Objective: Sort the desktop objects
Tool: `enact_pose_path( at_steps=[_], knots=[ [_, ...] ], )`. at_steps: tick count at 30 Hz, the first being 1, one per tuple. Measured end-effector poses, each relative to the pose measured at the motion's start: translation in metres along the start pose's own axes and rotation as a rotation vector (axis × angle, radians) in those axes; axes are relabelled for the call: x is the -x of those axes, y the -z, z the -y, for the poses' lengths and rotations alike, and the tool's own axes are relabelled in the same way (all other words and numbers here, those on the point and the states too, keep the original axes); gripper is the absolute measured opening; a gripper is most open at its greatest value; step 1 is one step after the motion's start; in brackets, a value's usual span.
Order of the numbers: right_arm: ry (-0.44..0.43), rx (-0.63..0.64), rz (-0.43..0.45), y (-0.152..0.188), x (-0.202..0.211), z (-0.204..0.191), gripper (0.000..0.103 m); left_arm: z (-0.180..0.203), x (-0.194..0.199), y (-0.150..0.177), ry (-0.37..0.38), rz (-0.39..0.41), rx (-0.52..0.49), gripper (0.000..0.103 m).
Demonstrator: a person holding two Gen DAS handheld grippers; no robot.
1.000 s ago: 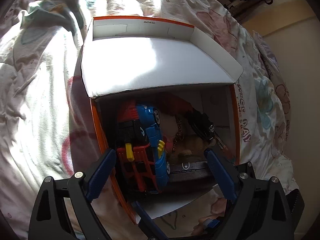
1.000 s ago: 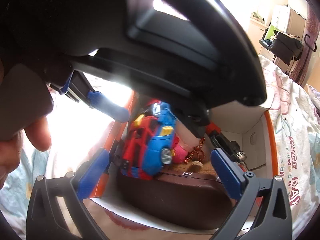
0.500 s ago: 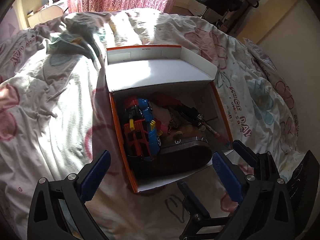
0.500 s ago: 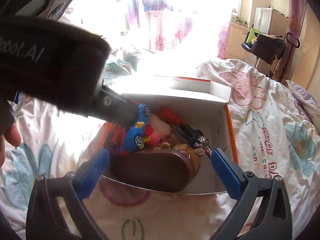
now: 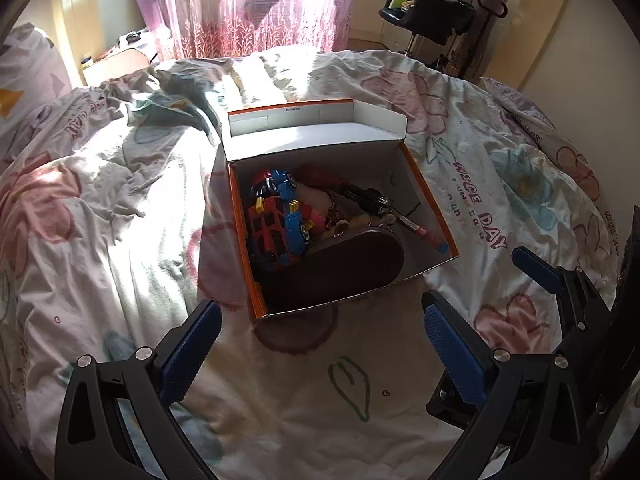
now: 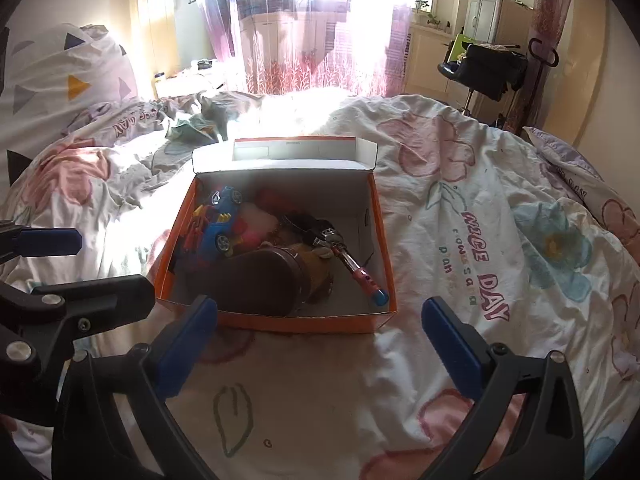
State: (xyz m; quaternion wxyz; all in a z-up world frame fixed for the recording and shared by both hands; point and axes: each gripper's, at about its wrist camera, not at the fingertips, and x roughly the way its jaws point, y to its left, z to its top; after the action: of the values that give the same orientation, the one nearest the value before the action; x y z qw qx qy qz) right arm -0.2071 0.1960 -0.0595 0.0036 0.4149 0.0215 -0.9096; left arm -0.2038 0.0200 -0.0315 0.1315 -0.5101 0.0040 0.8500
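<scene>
An open orange-and-white cardboard box (image 5: 432,208) (image 6: 384,248) sits on the flowered bedspread. Inside lie a red-and-blue toy car (image 5: 280,220) (image 6: 218,228), a dark brown oval case (image 5: 340,264) (image 6: 256,280), a black-handled tool with a pink and blue end (image 5: 400,216) (image 6: 360,272), and a pink soft item (image 6: 256,224). My left gripper (image 5: 316,354) is open and empty, held back from the box's near edge. My right gripper (image 6: 316,344) is open and empty, also short of the box. The right gripper's blue finger (image 5: 536,270) shows at the right of the left wrist view.
A rumpled bedspread (image 5: 100,220) covers the bed around the box. A crumpled teal cloth (image 5: 172,104) lies behind the box at left. A pillow (image 6: 68,72) is far left. Pink curtains (image 6: 304,28) and a black chair (image 6: 488,64) stand beyond the bed.
Both grippers have pulled back and up from inside the box to above the bedspread in front of it. The toy car stays in the box.
</scene>
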Motion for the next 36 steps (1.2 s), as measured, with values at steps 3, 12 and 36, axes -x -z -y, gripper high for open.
enact_pose_path(
  at_steps=[3,12,36],
  knots=[
    [0.005,-0.008,-0.010,-0.001,0.007,-0.003,0.103,-0.001,0.007,0.005,-0.038,0.026,0.000,0.102],
    [-0.002,0.012,-0.021,0.004,0.014,-0.006,0.103,-0.015,0.013,0.022,-0.122,0.063,0.008,0.103],
    [0.016,0.016,-0.017,0.026,0.065,0.001,0.103,-0.028,0.012,0.045,-0.142,0.071,0.121,0.103]
  ],
)
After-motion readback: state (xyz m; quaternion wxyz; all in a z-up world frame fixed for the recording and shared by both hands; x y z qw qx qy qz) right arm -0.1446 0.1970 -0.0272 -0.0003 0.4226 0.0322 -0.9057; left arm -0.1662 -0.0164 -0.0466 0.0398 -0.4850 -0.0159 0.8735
